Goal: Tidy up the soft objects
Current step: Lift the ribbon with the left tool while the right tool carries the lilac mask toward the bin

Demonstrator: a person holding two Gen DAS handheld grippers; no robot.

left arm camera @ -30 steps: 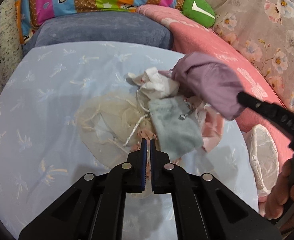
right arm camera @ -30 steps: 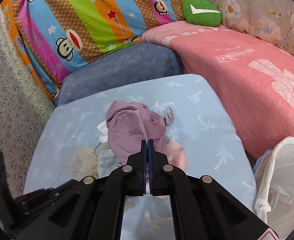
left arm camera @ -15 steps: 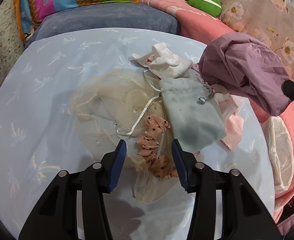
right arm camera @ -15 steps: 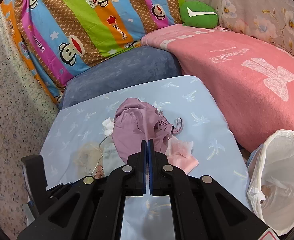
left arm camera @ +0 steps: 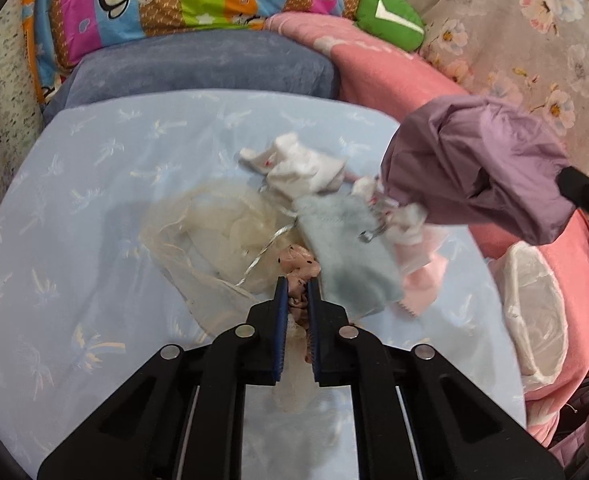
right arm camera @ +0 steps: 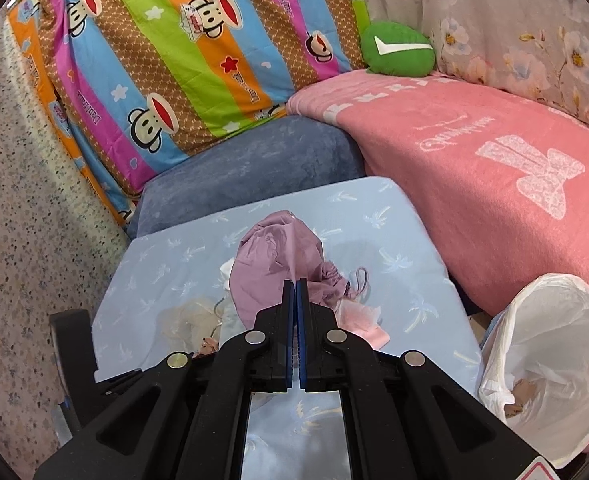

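On the light blue table [left arm camera: 74, 200] lies a heap of soft things: a cream organza bag [left arm camera: 214, 232], a grey-blue pouch [left arm camera: 350, 248], a white cloth [left arm camera: 298, 164] and a pink cloth [left arm camera: 422, 280]. My left gripper [left arm camera: 295, 282] points down at the heap. Its jaws are closing, and the pads press on a pink dotted scrunchie [left arm camera: 298, 260]. My right gripper [right arm camera: 296, 282] is shut on a purple fabric pouch [right arm camera: 278, 256]. That purple pouch [left arm camera: 474, 168] hangs above the table's right side in the left wrist view.
A white plastic bag [right arm camera: 550, 344] stands open off the table's right edge. A pink blanket [right arm camera: 494, 152], a blue cushion [right arm camera: 254, 160], a striped cartoon pillow [right arm camera: 174, 60] and a green plush [right arm camera: 398, 48] ring the far side. A speckled wall [right arm camera: 22, 220] is at left.
My left jaws opened over the pink scrunchie and then closed on it. My right gripper rose with the purple pouch, which moved up and right, off the heap.
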